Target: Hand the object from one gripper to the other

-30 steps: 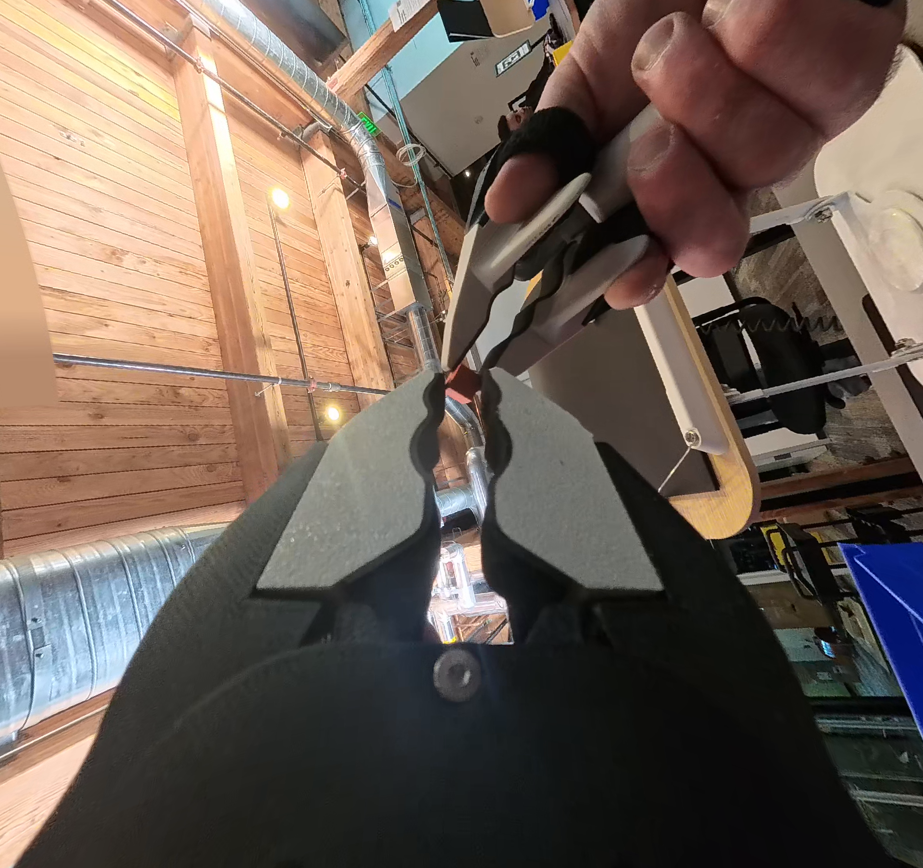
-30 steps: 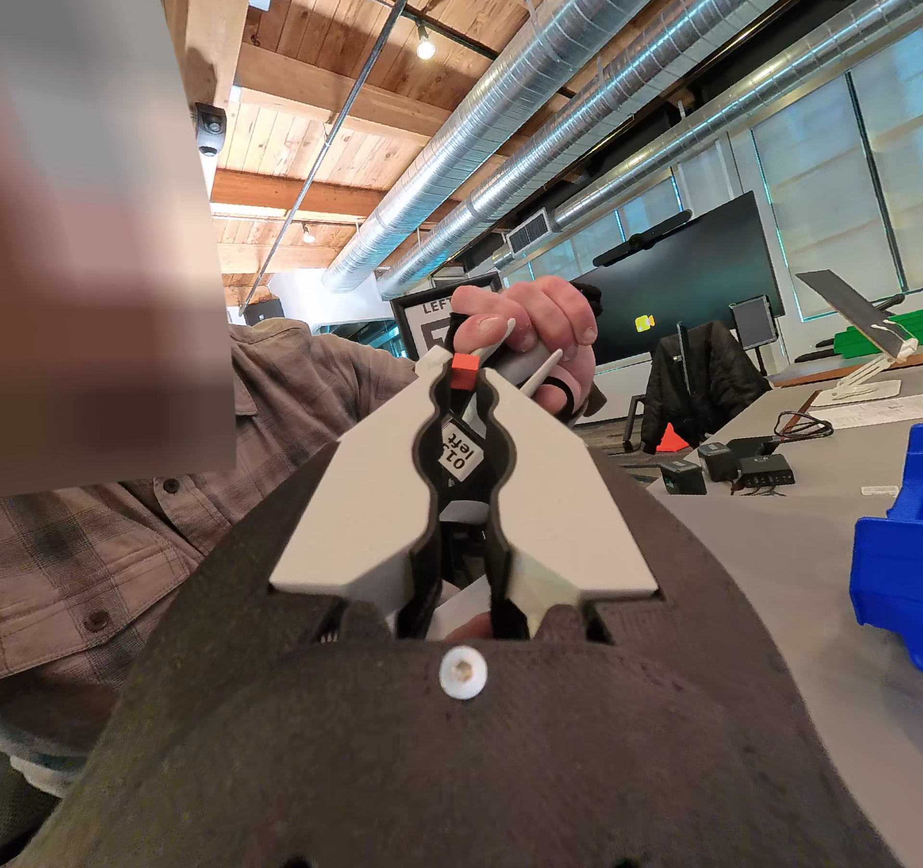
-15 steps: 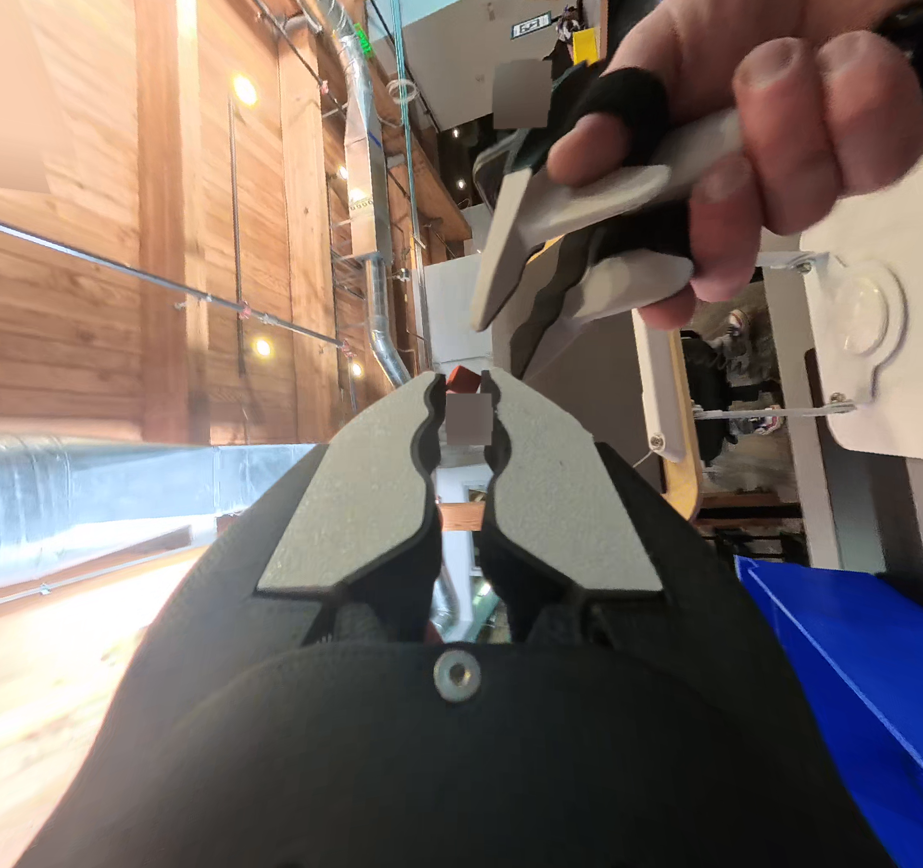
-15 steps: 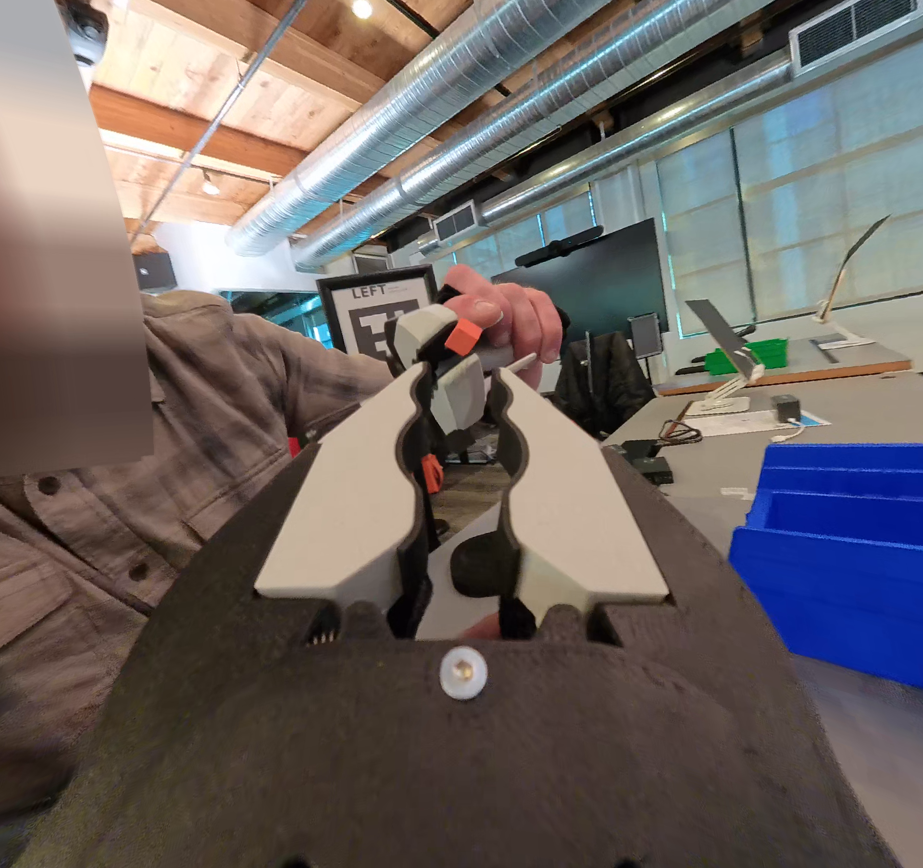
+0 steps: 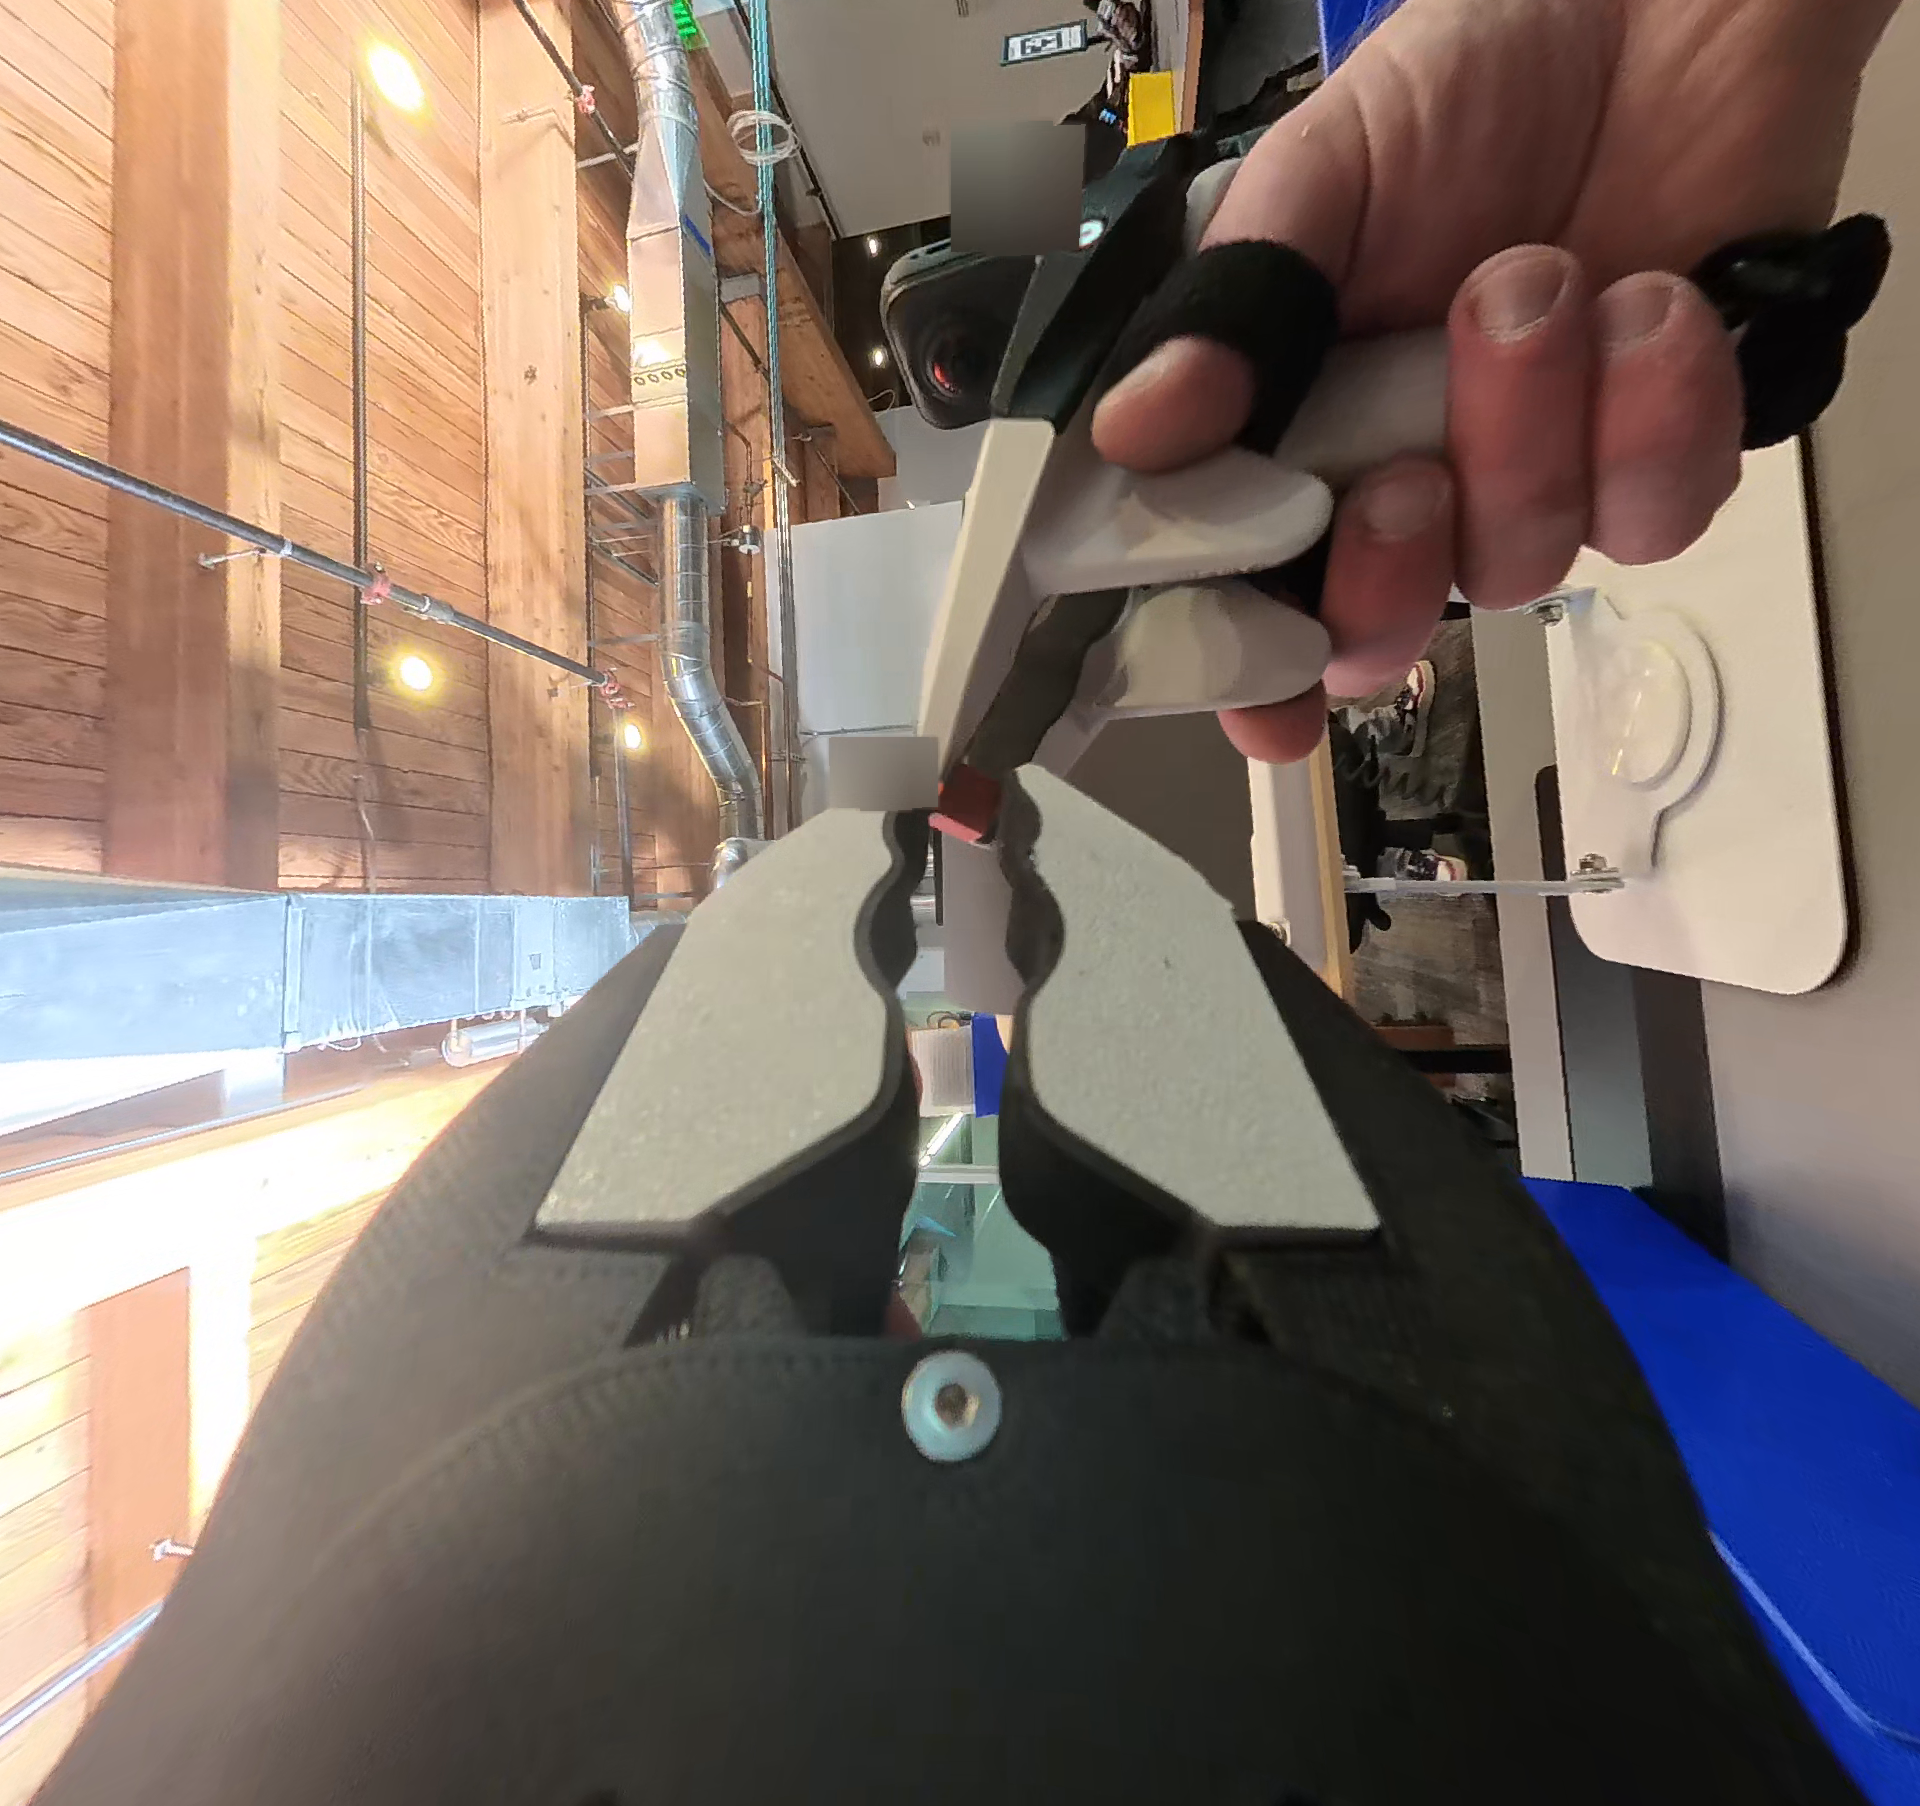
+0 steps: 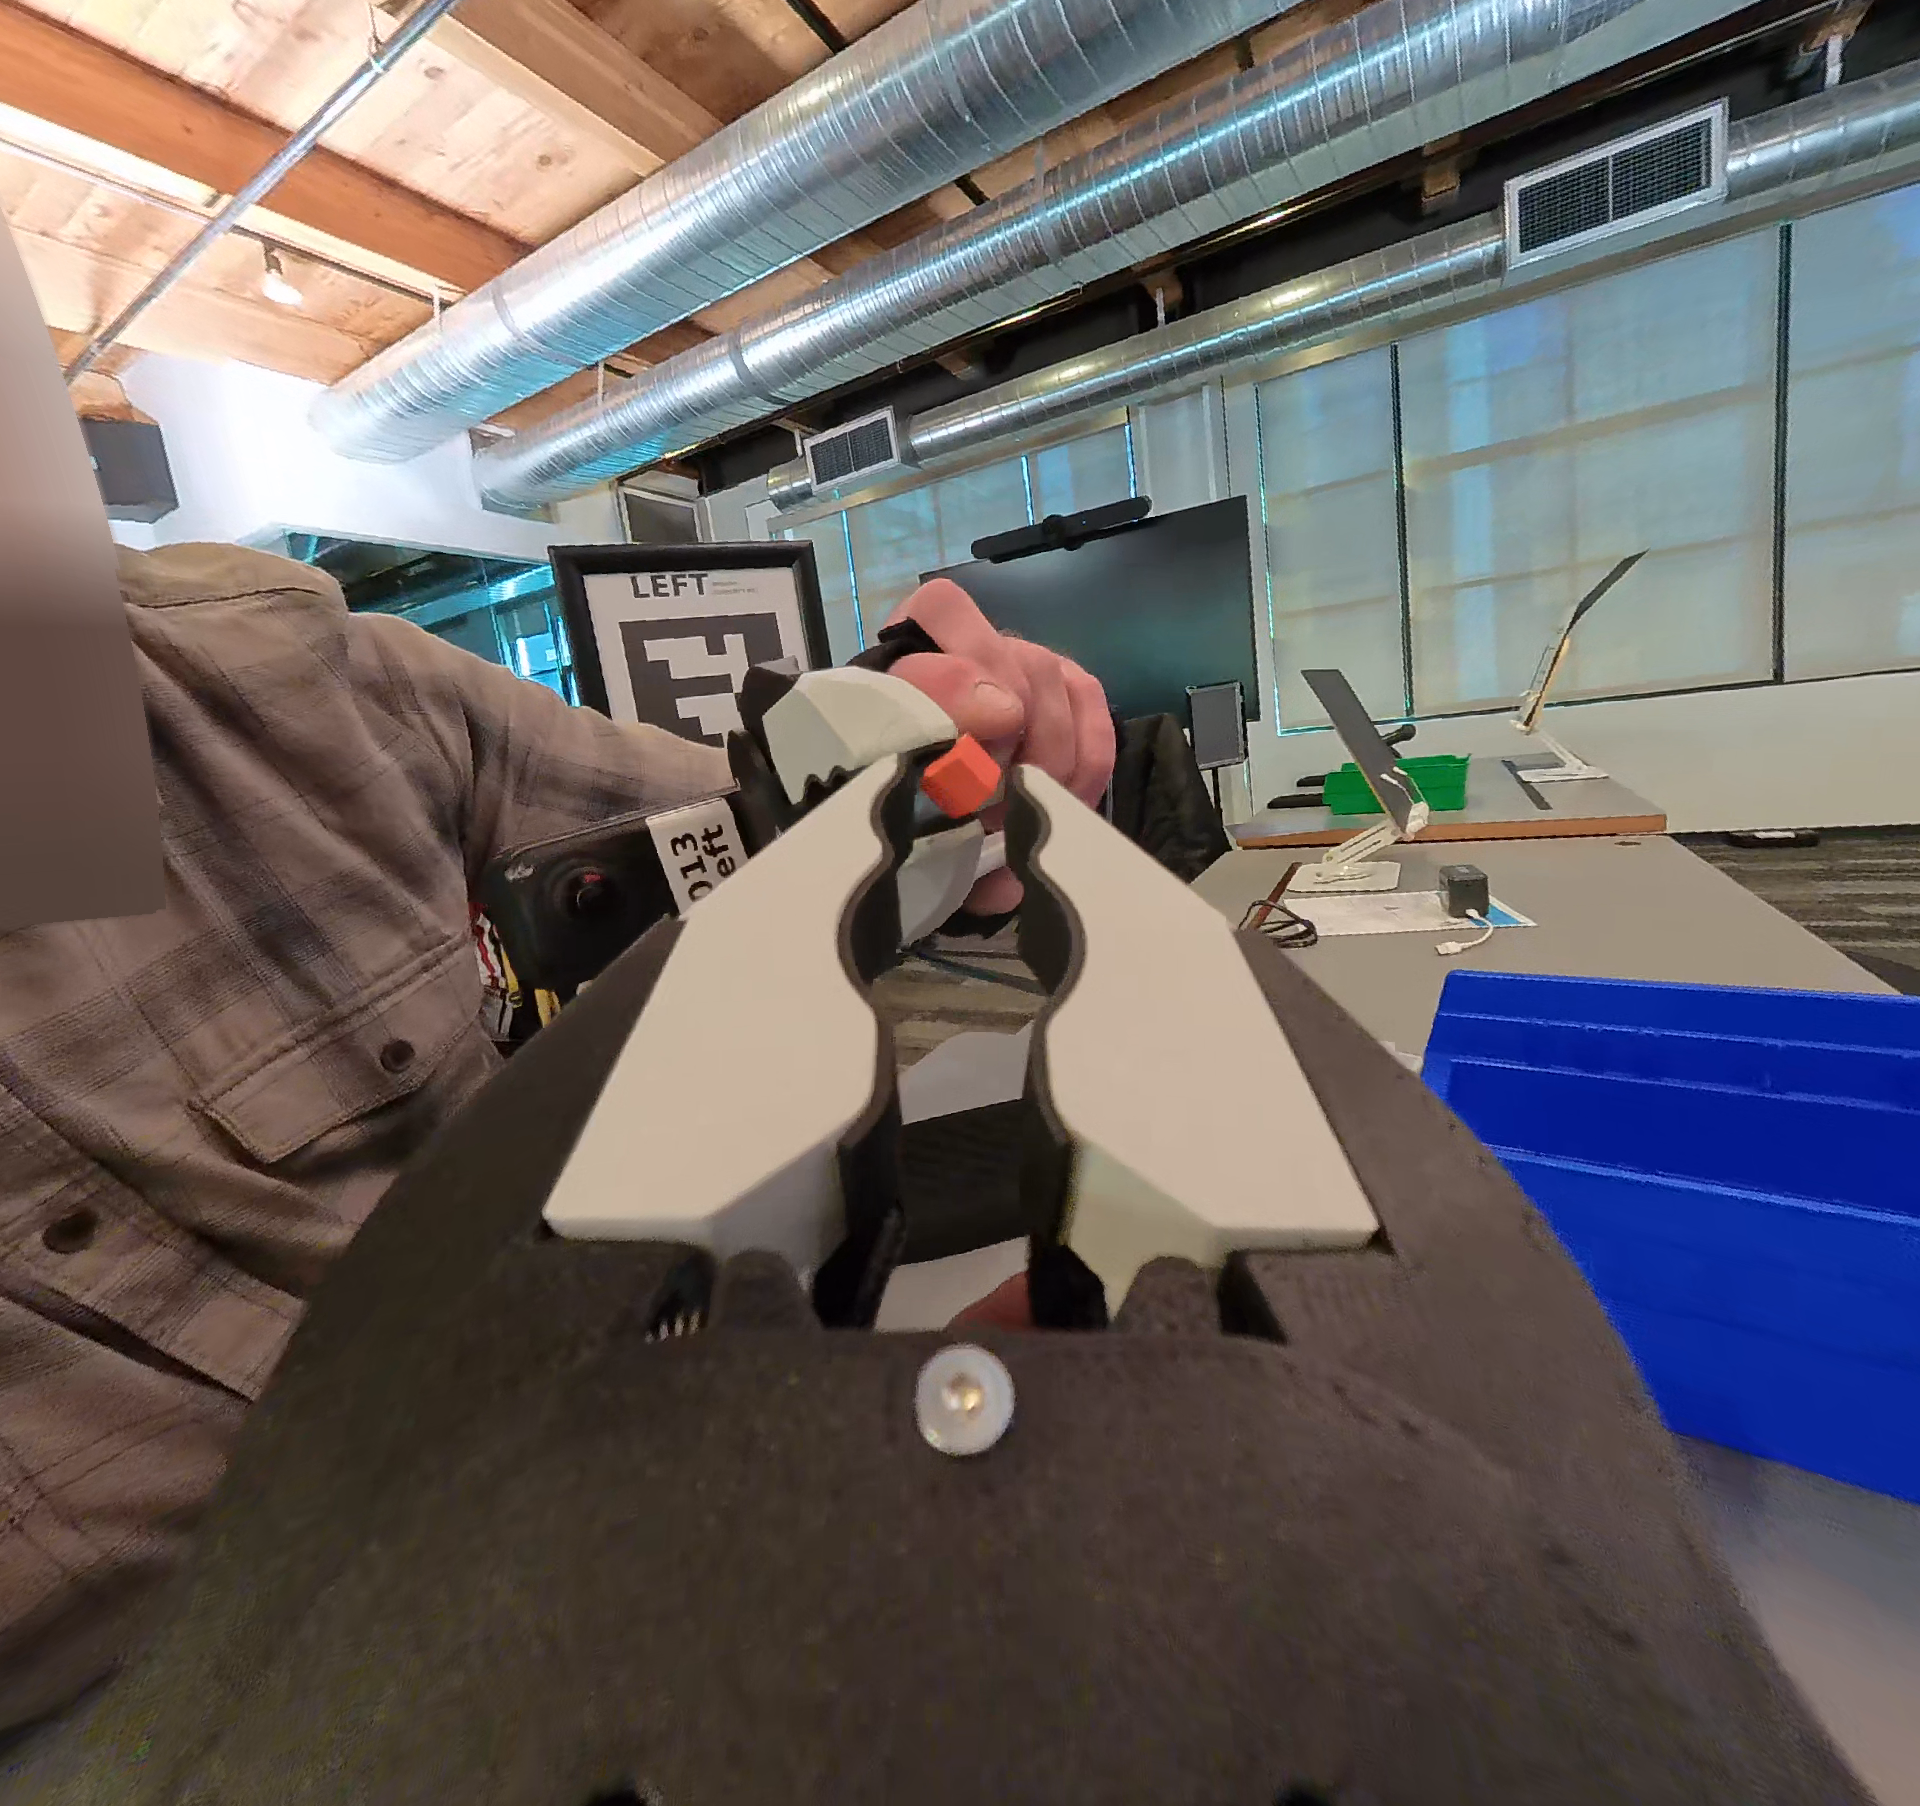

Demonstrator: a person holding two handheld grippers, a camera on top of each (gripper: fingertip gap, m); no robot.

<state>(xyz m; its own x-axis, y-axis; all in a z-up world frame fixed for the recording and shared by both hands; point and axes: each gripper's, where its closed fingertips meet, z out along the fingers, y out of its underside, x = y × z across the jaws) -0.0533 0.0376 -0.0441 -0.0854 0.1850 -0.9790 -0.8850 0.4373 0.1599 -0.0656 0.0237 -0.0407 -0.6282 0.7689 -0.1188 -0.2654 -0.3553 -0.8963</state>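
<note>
Handoff's mid-way: small orange plastic block (image 6: pixel 961 774) sits between both tips, my right hand-held gripper (image 5: pixel 971 788) pinching it, left hand-held gripper (image 5: pixel 961 837) slightly parted.

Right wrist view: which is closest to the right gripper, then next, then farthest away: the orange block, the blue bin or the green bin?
Starting from the right gripper:
1. orange block, right between its fingertips.
2. blue bin, close by, low on the right side.
3. green bin, far back on the right.
</note>
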